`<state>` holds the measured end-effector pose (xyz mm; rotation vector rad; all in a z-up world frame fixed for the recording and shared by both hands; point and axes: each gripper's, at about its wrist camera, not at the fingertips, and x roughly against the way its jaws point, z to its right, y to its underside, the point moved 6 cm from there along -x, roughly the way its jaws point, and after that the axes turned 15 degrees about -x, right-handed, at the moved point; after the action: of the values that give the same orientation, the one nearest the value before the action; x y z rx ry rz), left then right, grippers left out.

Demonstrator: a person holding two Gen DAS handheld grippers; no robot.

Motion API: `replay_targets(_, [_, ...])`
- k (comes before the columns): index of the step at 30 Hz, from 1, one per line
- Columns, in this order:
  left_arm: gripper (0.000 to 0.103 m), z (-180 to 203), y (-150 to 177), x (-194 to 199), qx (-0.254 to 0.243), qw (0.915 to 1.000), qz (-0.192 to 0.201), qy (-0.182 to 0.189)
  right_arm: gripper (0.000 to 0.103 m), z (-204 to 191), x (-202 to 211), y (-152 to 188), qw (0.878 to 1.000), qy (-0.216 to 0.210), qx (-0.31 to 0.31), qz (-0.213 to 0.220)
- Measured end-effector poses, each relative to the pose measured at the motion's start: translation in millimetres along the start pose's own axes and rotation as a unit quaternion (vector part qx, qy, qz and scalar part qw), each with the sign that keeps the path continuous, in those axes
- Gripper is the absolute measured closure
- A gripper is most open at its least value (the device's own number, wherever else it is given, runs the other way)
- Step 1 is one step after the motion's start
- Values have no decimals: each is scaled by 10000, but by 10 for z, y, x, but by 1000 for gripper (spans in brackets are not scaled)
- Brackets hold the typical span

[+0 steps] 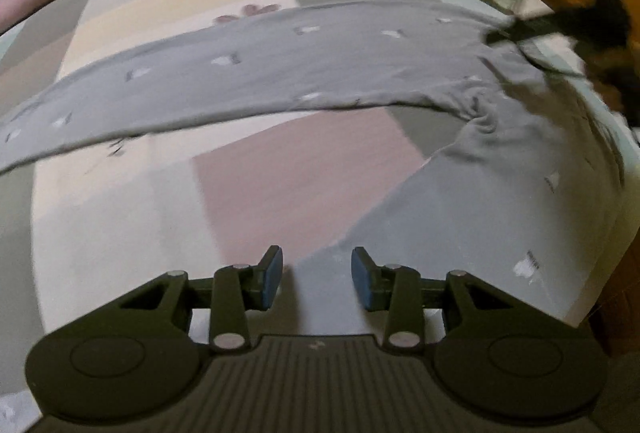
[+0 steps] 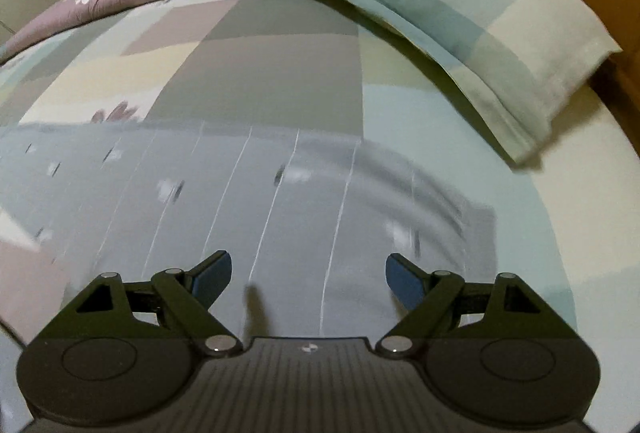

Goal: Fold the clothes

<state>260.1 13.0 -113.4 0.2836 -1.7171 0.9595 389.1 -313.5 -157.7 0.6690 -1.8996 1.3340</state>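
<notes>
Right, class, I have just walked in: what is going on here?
A person with tongs in each hand is folding a grey pair of trousers spread on a patchwork bedsheet. Both the left tongs and the right tongs stand open over the cloth with nothing between them. The trouser legs lie apart, not yet folded. A pillow lies at the head of the bed.

Both wrist views are dimly and warmly lit, with no glare seen; strong fisheye bending is shown, the patchwork bedsheet [image 1: 248, 169] being bowed into a dome and the corners blacked out; motion blur is smeared across the grey trousers [image 1: 280, 73], worst toward 3 o'clock in the left view; white streaks are drawn over the cloth in the right view; a soft shadow is cast under the pillow [image 2: 460, 17] toward 4 o'clock; the near gripper bodies are rendered sharper than the bedding.
</notes>
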Motion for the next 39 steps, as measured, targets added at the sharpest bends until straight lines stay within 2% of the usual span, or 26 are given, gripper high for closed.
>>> replay_targets(4, [64,-1,-68,-58,69,10000,-38,-42,15,-177,-301,-215,9981,-583,173,-122])
replay_targets(5, [64,-20,-61,-69,127,9999,-77,-54,15,-243,-392,-206,9973,-612,341,-226])
replay_targets(7, [64,-68,-39,-82,245,9996,-119,-87,15,-324,-562,-190,9961,-356,764,-243])
replay_targets(9, [64,-119,-19,-97,345,9992,-147,-150,1,-308,-743,-231,9958,-119,896,-134])
replay_targets(10, [64,-144,-8,-103,396,9989,-161,-181,0,-272,-808,-292,9970,-34,760,-106])
replay_targets(15, [64,-264,41,-92,569,9980,-139,-232,2,-249,-886,-516,9990,37,174,-407])
replay_targets(20, [63,-391,125,-25,591,9976,-107,-355,0,-579,-666,-381,9972,-235,-164,-692])
replay_targets(22, [63,-430,177,18,547,9977,-97,-379,0,-740,-756,-260,9967,-152,-123,-792])
replay_targets(24, [62,-466,238,68,488,9980,-95,-397,0,-873,-915,-216,9976,133,138,-671])
replay_targets(26, [61,-518,313,124,447,9979,-111,-450,0,-990,-1051,-325,9979,316,349,-449])
replay_targets(27, [61,-542,353,149,454,9978,-125,-470,0,-1018,-1095,-397,9983,263,384,-345])
replay_targets(30, [61,-586,452,201,461,9976,-153,-492,0,-1004,-1142,-602,9988,98,186,-434])
replay_targets(33, [61,-599,511,244,474,9976,-137,-484,0,-971,-914,-664,9989,-88,137,-449])
replay_targets(35, [61,-585,528,259,455,9978,-114,-466,0,-930,-620,-558,9987,-223,230,-394])
replay_targets(39, [60,-497,523,258,345,9988,-46,-355,0,-842,-189,-62,9955,-149,671,-655])
